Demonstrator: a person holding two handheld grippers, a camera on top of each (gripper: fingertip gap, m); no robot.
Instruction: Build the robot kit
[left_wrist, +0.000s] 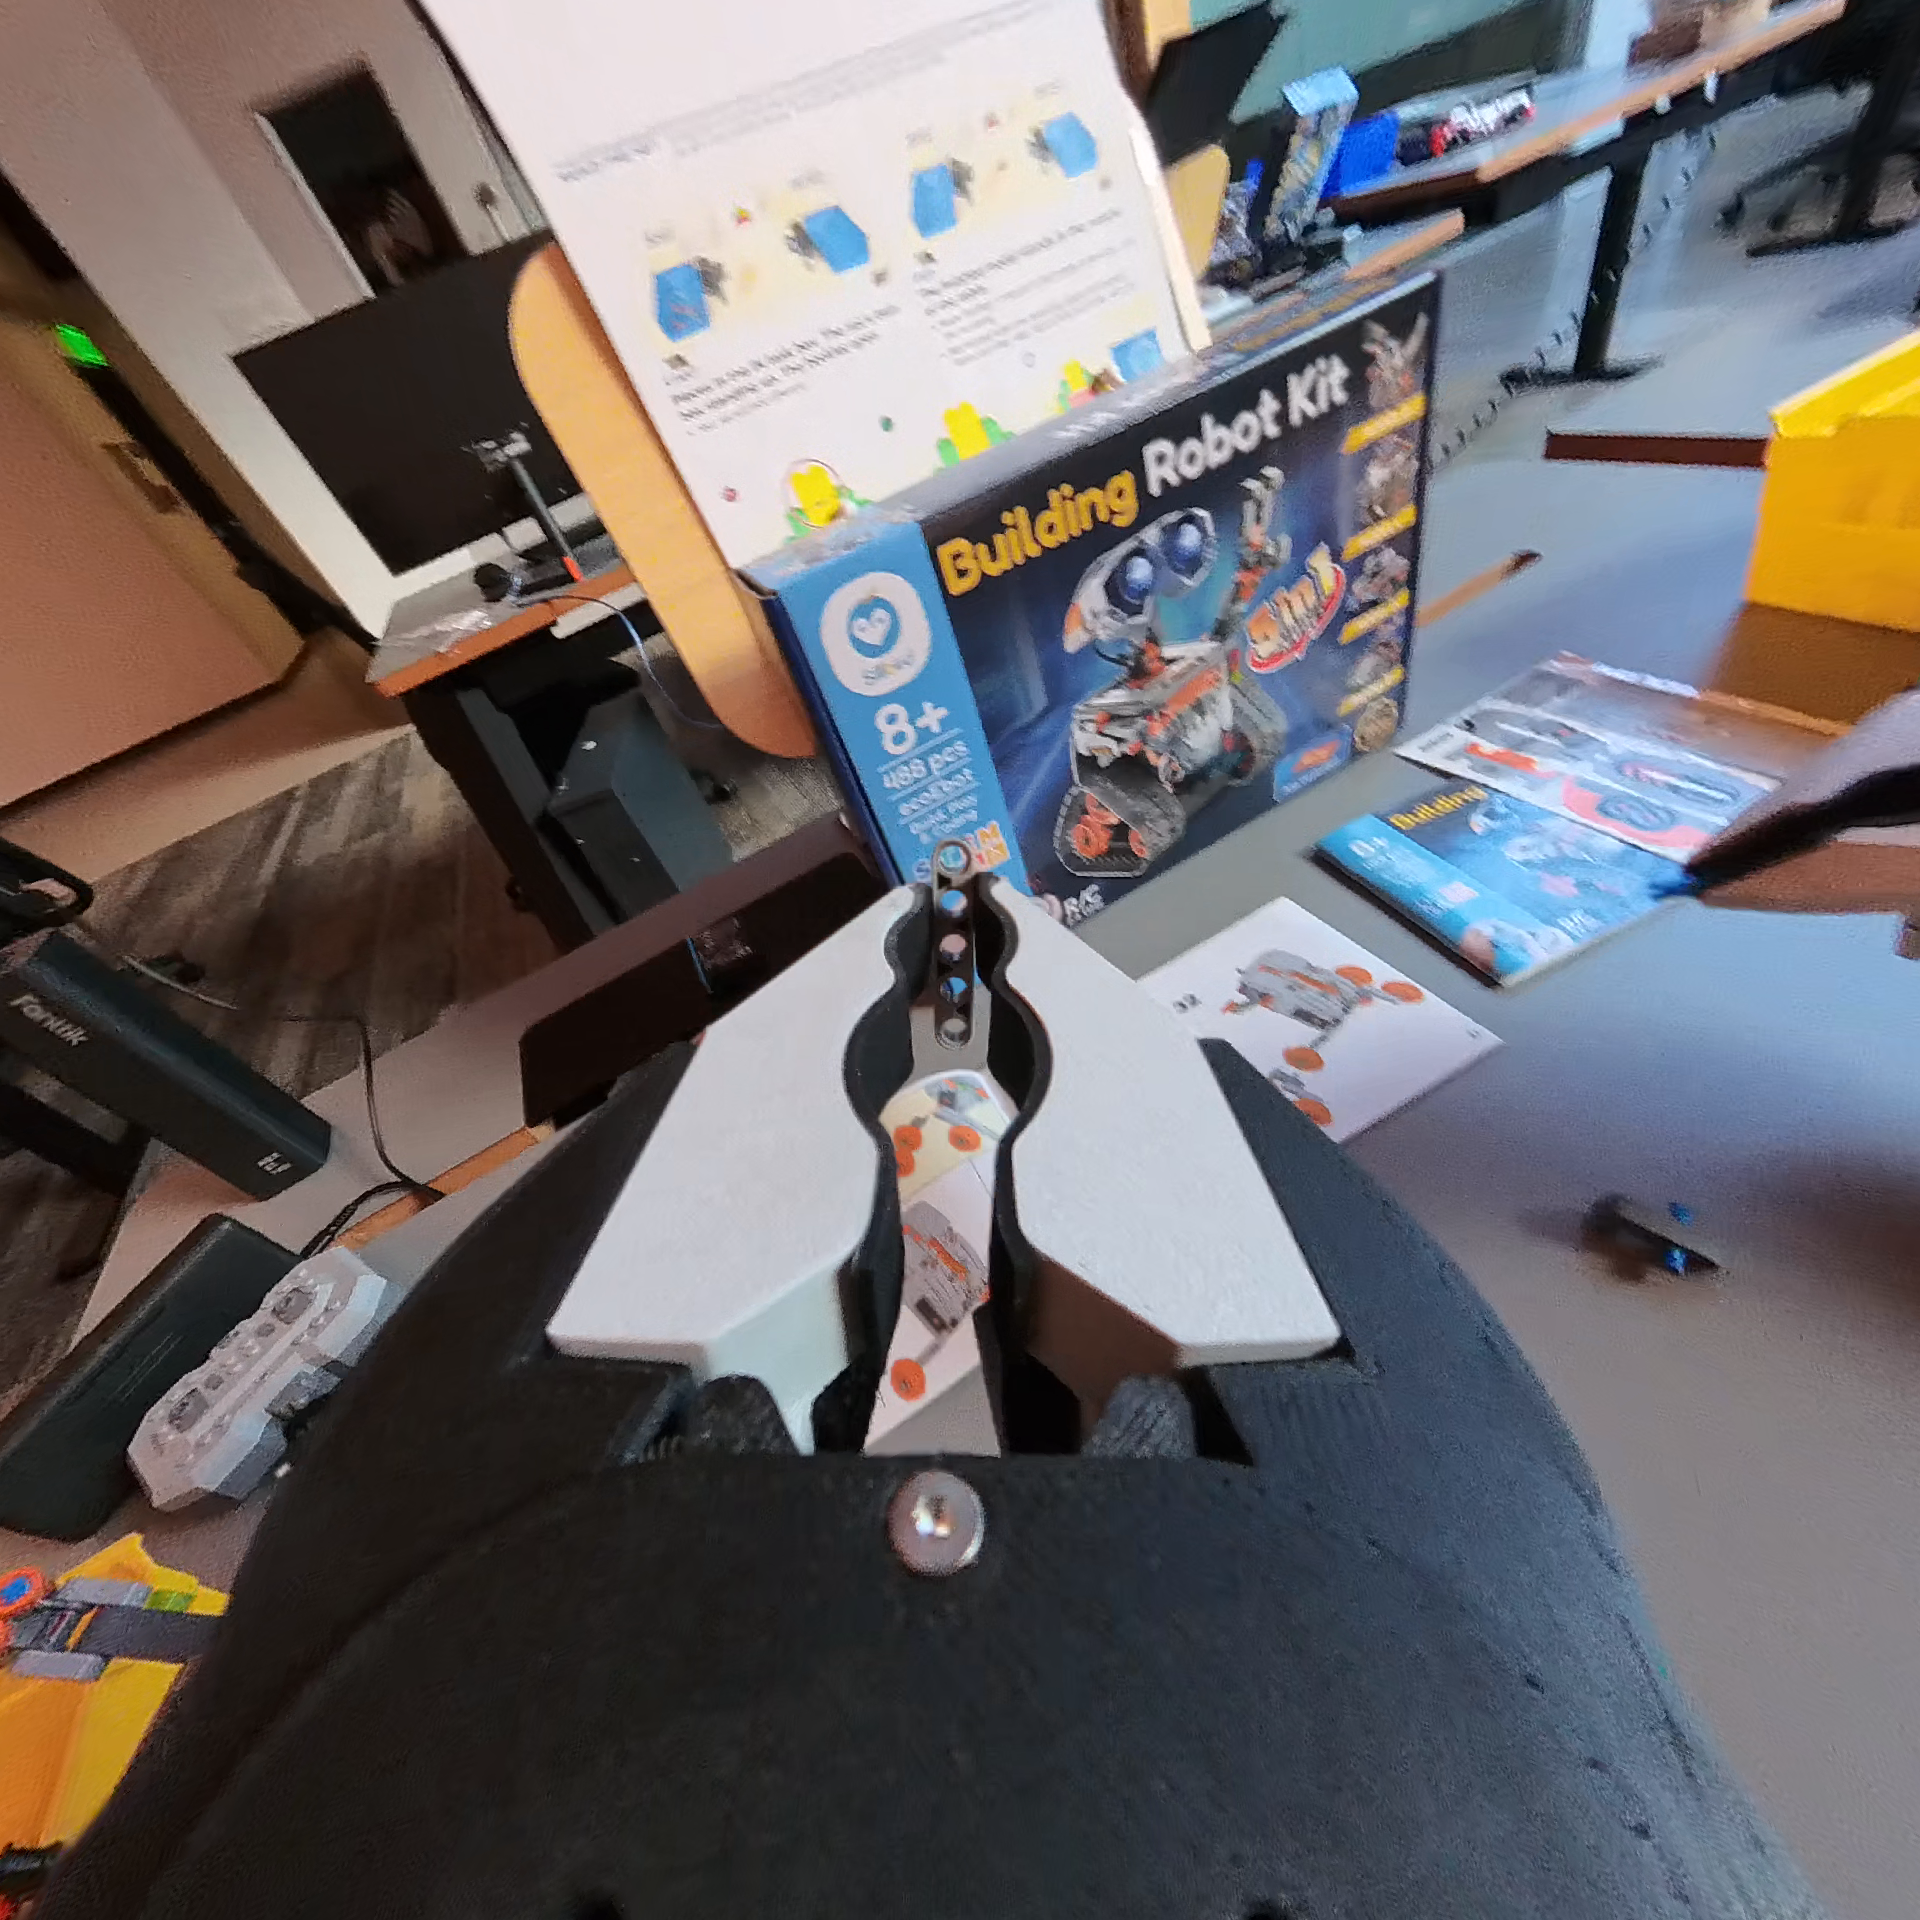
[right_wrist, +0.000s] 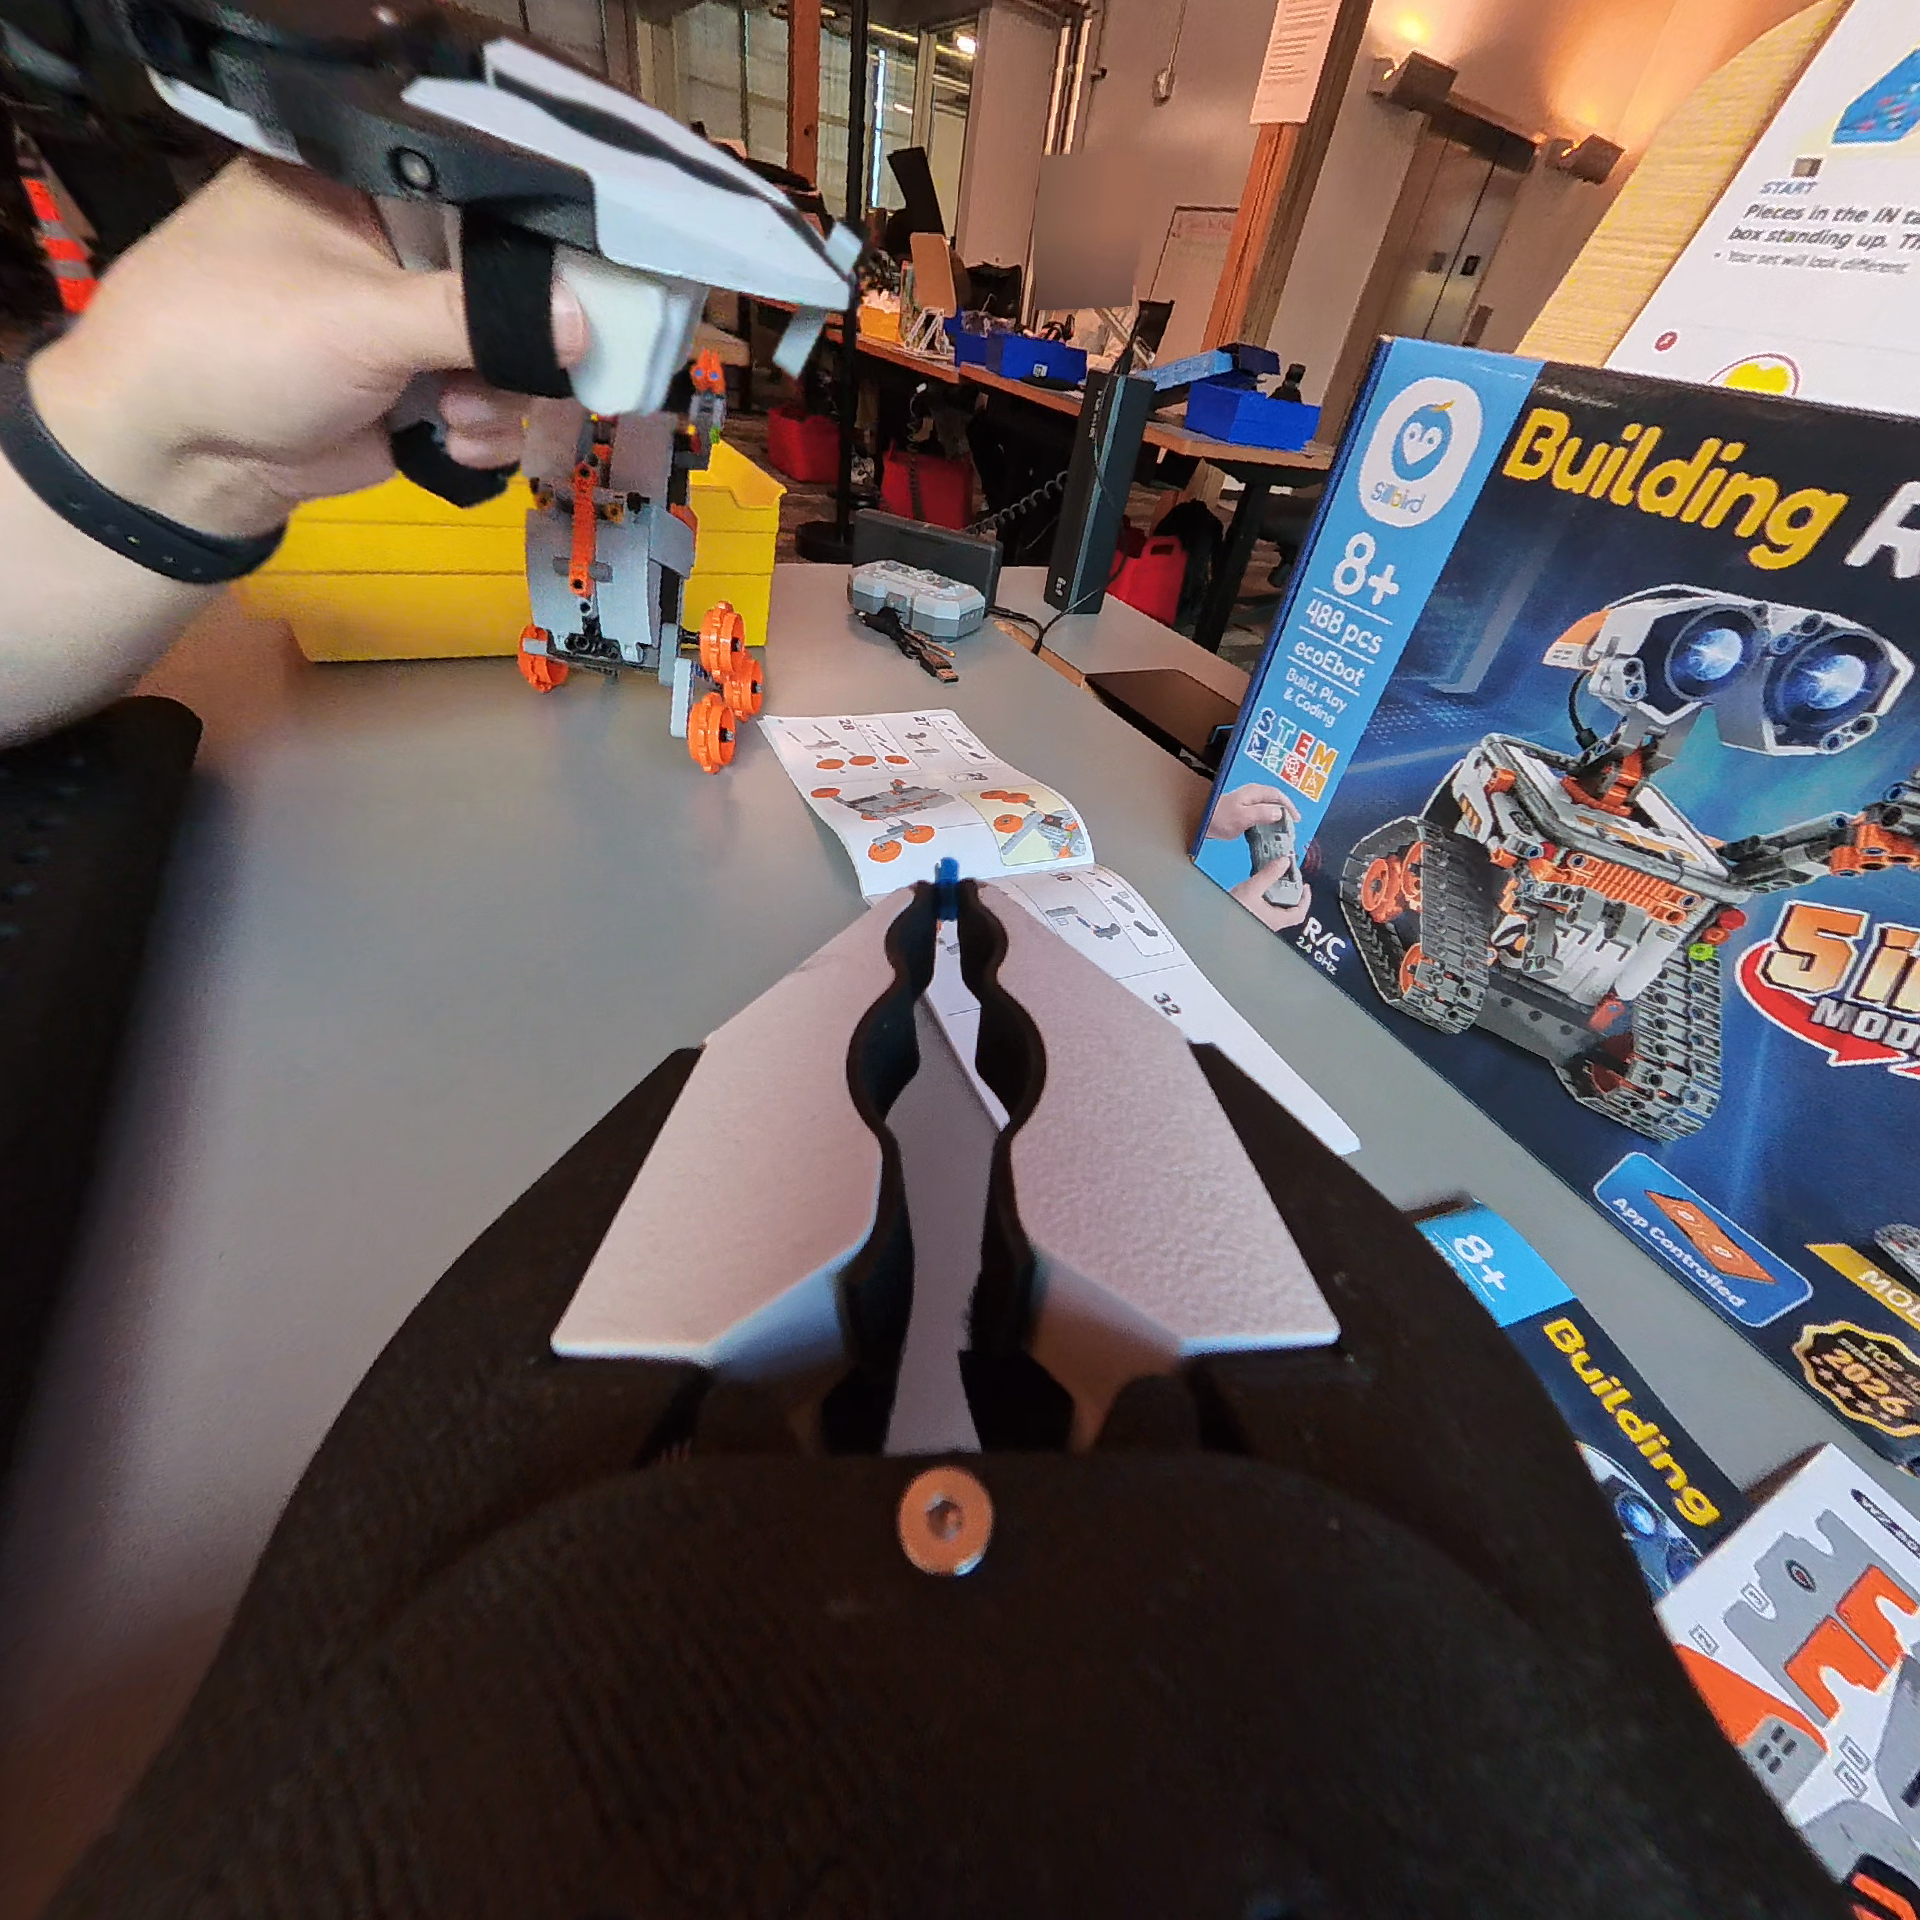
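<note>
Pinching a black holed beam (left_wrist: 952, 961) upright at its tips, the left gripper (left_wrist: 952, 914) is raised above the grey worktop (left_wrist: 1621, 1091), in front of the kit box (left_wrist: 1143, 623). The right gripper (right_wrist: 943, 902) is clamped on a small blue piece (right_wrist: 945, 875), probably a pin, over the open manual (right_wrist: 935, 805). Beyond stands the orange-wheeled model (right_wrist: 623, 582) against a yellow bin (right_wrist: 395, 582). A grey battery unit (right_wrist: 914, 601) lies nearby.
</note>
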